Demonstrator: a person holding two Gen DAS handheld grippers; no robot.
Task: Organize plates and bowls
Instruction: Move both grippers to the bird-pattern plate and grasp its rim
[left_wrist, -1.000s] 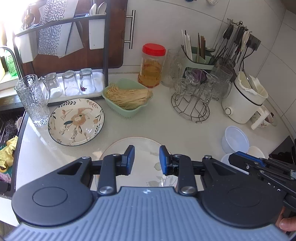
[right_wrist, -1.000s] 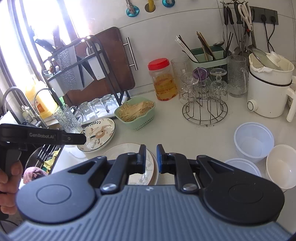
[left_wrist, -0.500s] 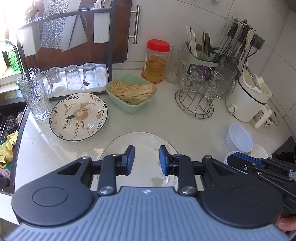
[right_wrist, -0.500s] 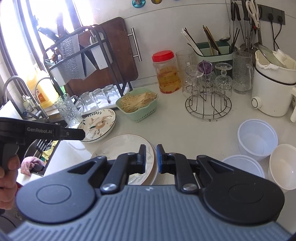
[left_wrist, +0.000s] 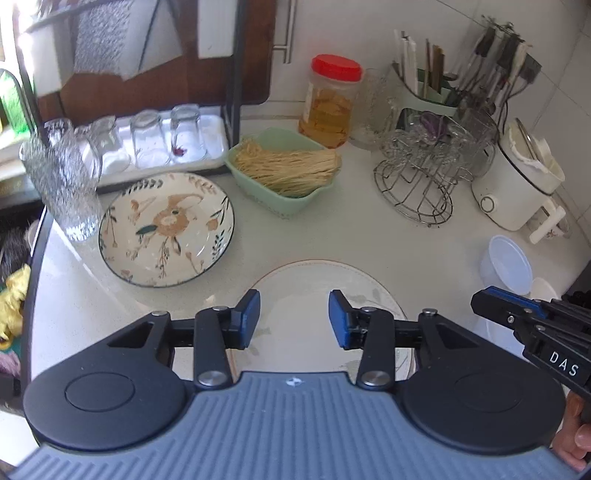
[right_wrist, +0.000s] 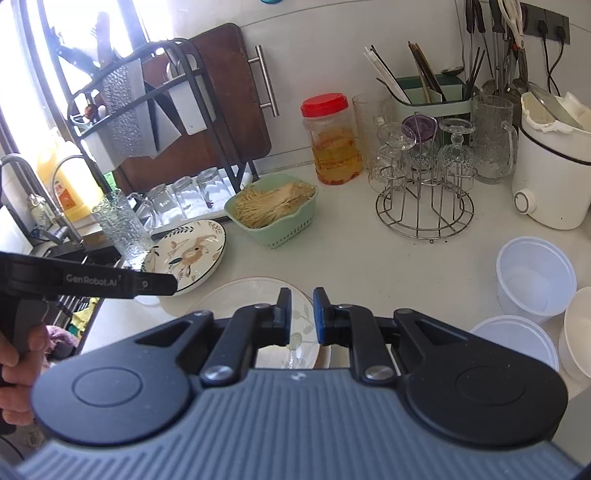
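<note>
The left gripper (left_wrist: 294, 314) is spreading its jaws, wider than a moment ago, with nothing between them, and has dropped closer over the pale plate (left_wrist: 325, 291) at the near edge of the counter (left_wrist: 332, 232). It looks to be readying a grab at that plate's rim. The floral plate (left_wrist: 166, 229) is lying further off to the left. The right gripper (right_wrist: 301, 314), jaws nearly pressed together and empty, is hovering over the same pale plate, with the white bowls (right_wrist: 535, 273) to its right.
</note>
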